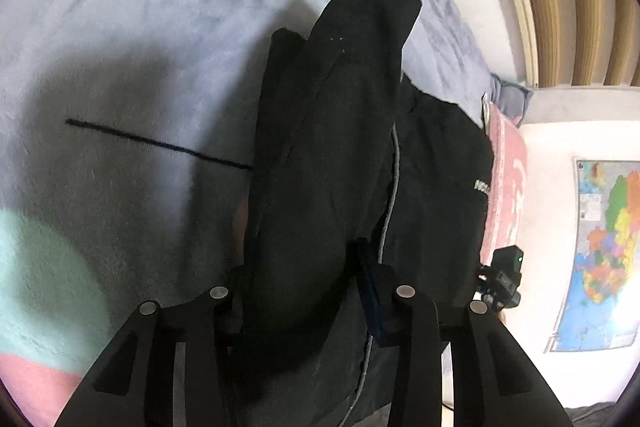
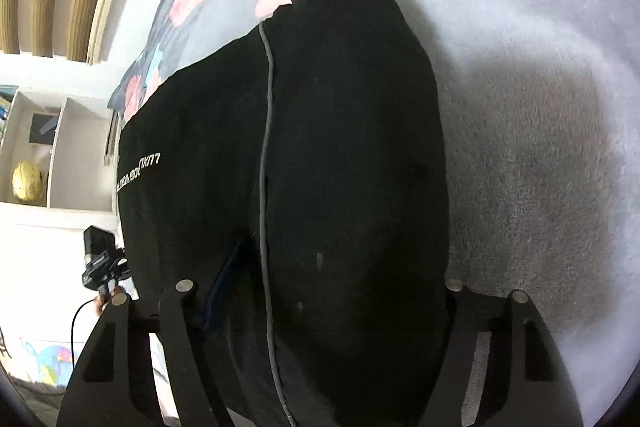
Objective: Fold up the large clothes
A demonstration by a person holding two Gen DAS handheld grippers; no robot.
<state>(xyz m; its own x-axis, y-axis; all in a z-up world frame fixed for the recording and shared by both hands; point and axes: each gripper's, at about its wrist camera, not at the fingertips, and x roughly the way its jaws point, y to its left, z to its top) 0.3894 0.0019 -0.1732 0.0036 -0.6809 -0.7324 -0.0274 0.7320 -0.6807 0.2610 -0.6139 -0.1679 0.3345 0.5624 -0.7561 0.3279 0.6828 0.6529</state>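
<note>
A large black garment (image 1: 332,147) with a grey cord and small white lettering hangs over a grey blanket (image 1: 140,27). My left gripper (image 1: 300,291) is shut on a thick bunch of its fabric, which fills the gap between the fingers. In the right wrist view the same black garment (image 2: 340,147) fills the middle. My right gripper (image 2: 320,291) is shut on a wide fold of it, and the fabric hides the fingertips. Both grippers hold the garment lifted above the blanket (image 2: 540,107).
The blanket has pink and mint patches (image 1: 36,247) and a thin dark line (image 1: 160,143). A wall map (image 1: 600,251) hangs at the right. White shelves with a yellow ball (image 2: 28,183) stand at the left. The other gripper's camera (image 1: 506,279) shows beside the garment.
</note>
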